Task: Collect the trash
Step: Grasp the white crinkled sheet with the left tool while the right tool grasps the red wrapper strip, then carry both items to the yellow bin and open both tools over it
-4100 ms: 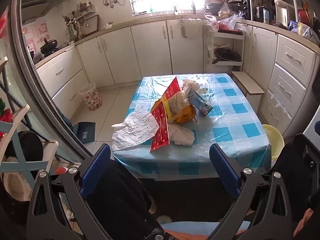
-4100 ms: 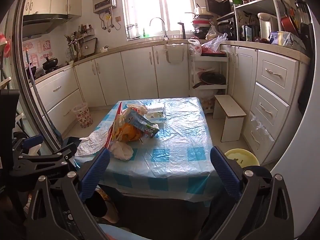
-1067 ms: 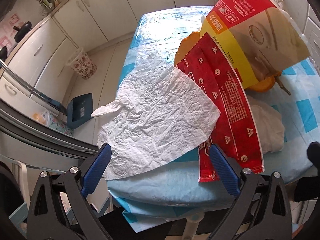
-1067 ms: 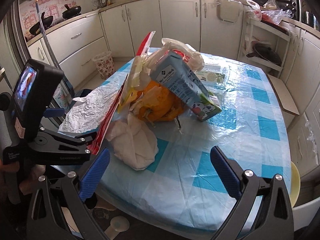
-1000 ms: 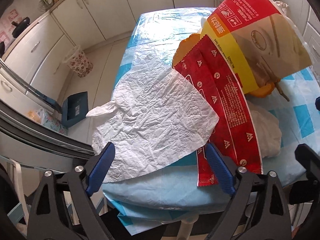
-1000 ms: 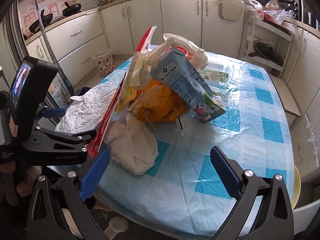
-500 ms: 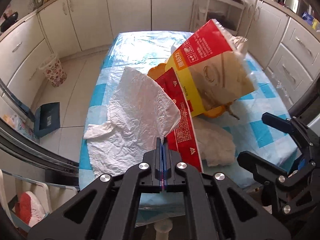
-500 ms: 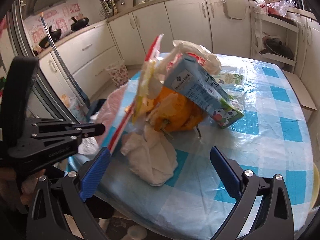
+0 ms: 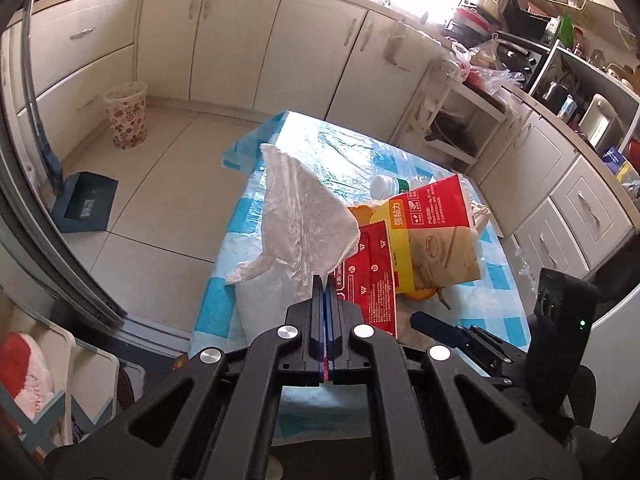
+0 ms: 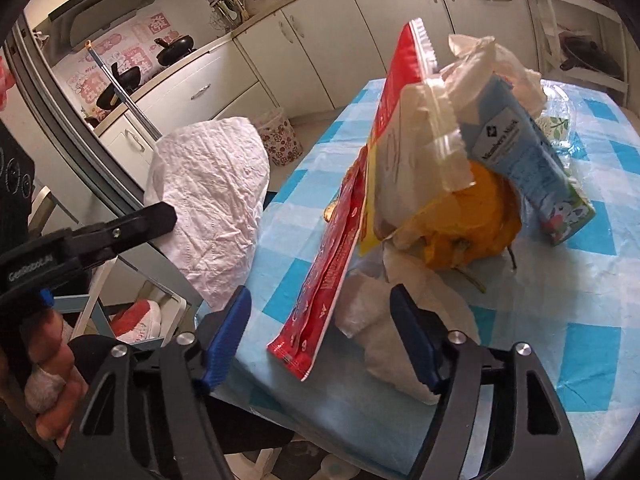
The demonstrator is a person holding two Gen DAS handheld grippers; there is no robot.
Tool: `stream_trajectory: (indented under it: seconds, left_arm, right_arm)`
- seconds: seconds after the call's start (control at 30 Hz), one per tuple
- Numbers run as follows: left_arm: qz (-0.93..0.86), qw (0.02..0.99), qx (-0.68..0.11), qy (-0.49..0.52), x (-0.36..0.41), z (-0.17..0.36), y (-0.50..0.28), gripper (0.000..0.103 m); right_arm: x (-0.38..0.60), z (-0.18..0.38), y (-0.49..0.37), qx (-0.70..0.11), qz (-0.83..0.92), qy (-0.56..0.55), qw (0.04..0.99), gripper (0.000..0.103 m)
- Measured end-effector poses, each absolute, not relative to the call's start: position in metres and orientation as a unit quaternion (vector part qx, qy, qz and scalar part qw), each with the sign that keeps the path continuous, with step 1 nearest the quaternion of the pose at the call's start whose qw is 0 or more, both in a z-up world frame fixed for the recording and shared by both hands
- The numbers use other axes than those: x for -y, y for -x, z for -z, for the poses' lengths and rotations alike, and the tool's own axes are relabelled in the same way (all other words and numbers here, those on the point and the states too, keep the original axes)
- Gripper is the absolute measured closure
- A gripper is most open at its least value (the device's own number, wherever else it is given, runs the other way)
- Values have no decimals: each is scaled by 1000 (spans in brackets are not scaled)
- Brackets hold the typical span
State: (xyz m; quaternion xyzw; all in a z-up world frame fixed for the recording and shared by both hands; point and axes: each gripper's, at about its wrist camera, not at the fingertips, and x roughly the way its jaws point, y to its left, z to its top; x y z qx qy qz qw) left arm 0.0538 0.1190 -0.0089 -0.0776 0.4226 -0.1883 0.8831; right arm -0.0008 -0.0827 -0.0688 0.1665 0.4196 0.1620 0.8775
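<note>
My left gripper (image 9: 323,285) is shut on the edge of a crumpled white plastic bag (image 9: 304,224) and holds it lifted over the near left edge of the table; the bag also shows in the right wrist view (image 10: 212,200). My right gripper (image 10: 320,312) is open, its blue pads on either side of a red snack wrapper (image 10: 328,264) that hangs over the table edge. Behind it lies a trash pile: a red and yellow bag (image 10: 404,120), an orange bag (image 10: 480,216), a blue milk carton (image 10: 524,152) and white tissue (image 10: 400,320).
The table has a blue checked cloth (image 10: 560,320). A patterned waste bin (image 9: 126,116) stands on the floor by the white cabinets. A blue dustpan (image 9: 84,204) lies on the floor at the left. A metal door frame (image 9: 48,240) runs close on the left.
My left gripper closed on the white bag and lifted it off the table. My right gripper moved in low toward the red wrapper and narrowed its opening.
</note>
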Motion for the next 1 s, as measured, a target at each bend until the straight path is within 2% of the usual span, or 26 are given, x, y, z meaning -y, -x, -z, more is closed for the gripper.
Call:
stream_trajectory:
  seconds: [0.03,0.13,0.2,0.27,0.6,0.83,1.0]
  left_arm:
    - [190,883,-421,76,-118,7,-52,102]
    - [197,885,-417,69,-115,5,-49,102]
    - [199,885,-416,68,-114,5,-49,102]
    - [202,885,-415,67,-114,4,-49,102]
    - [278,889,-357,67,-94,-26,-23,102]
    - [348,868,-351,54,-40,-43,-2,102]
    - [410,845,-344,24,22,-59,22,102]
  right_arm:
    - [81,71,-4,-421,-165,-170,875,44]
    - [77,77,-13,-436,-166,-185,865,66]
    - [78,77,-15,-440,-169,-191,861,90]
    - [79,73,-8,-435,-173,-190,863,97]
    - [135,26,80,-367,-218,-207,880,101]
    - [226,10,126,-324,-143,-268,896,101]
    - [295,-5,153,-294,-59,-266,916,101]
